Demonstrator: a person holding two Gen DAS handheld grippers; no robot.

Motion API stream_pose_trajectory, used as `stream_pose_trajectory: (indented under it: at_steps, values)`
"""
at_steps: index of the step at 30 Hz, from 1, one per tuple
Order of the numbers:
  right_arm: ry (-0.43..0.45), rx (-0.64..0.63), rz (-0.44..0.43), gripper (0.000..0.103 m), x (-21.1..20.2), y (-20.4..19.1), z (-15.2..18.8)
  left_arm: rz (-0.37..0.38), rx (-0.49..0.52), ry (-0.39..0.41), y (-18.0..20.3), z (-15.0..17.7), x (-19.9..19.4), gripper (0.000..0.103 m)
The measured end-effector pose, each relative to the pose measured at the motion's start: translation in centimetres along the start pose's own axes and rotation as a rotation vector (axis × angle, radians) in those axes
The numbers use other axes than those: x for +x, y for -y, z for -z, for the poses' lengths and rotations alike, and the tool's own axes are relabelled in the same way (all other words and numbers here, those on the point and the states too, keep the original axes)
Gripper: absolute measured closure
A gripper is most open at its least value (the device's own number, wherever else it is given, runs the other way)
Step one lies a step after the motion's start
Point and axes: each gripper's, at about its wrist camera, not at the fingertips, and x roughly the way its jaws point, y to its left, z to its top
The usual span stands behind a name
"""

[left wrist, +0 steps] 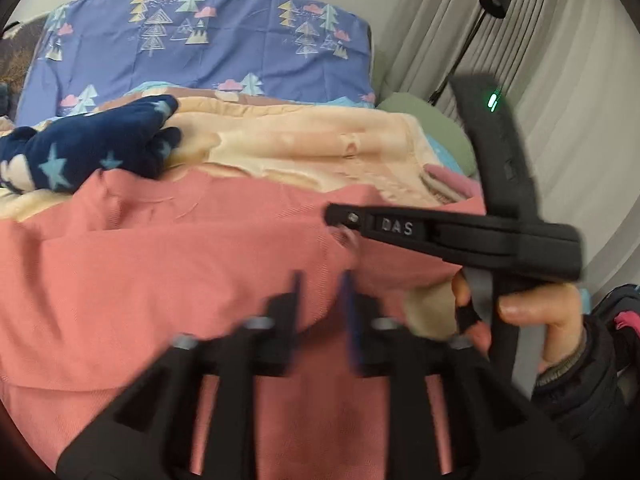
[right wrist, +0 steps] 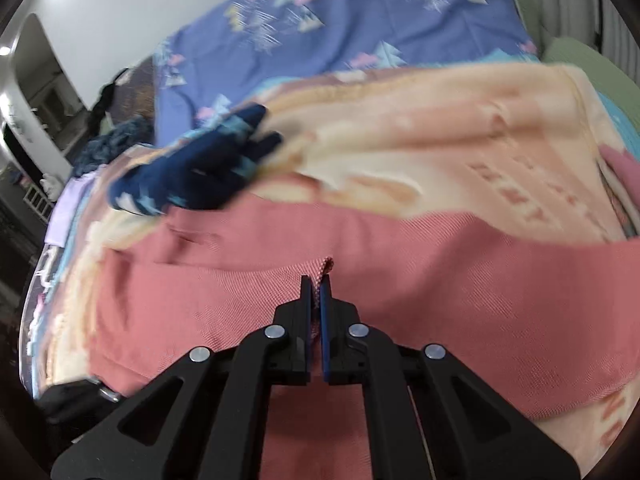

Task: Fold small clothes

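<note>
One pink garment [right wrist: 400,248] of fine ribbed knit is lying spread across one fuzzy cream blanket [right wrist: 420,128] on the bed, beside one plush navy star-print piece [left wrist: 92,144]. The right gripper [right wrist: 316,284], black with blue pads, is pinching a raised fold of the pink cloth between nearly closed fingers. The left gripper [left wrist: 320,292] is hovering blurred over the same cloth with a narrow gap between its fingers, nothing visibly caught; one blue tree-print sheet [left wrist: 224,44] is lying beyond.

Bed [left wrist: 224,48] (tree-print sheet), peach blanket [left wrist: 304,140], pink garment [left wrist: 160,264]
</note>
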Motion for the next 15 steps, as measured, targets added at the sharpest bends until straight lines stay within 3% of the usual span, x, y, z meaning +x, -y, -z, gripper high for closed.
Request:
stream_pose_trajectory:
  at_steps: [1, 2, 6, 8, 9, 11, 15]
  values:
    - [-0.013, 0.025, -0.014, 0.1, 0.6, 0.8, 0.3, -0.024, 0.007, 0.016, -0.3, 0.2, -0.4, 0.05]
    - [-0.012, 0.04, -0.024, 0.1, 0.9, 1.2, 0.5, -0.068, 0.024, 0.042, -1.0, 0.5, -1.5, 0.045]
    - [0.016, 0.043, -0.05, 0.097, 0.6, 1.7, 1.1, -0.28, 0.065, 0.071, -4.6, 2.1, -4.6, 0.037]
    - [0.003, 0.05, -0.049, 0.094, 0.5, 1.7, 1.0, -0.38, 0.034, 0.071, -7.7, 3.2, -6.4, 0.036]
    - [-0.008, 0.059, -0.06, 0.091, 0.5, 1.9, 1.0, -0.415, -0.003, 0.068, -9.5, 3.6, -7.1, 0.035]
    - [-0.035, 0.087, -0.072, 0.075, 0.7, 2.2, 1.0, -0.491, -0.133, 0.065, -14.0, 4.2, -8.7, 0.036]
    - [-0.048, 0.125, -0.08, 0.066, 1.1, 2.1, 0.6, -0.518, -0.307, 0.064, -19.8, 5.2, -10.8, 0.036]
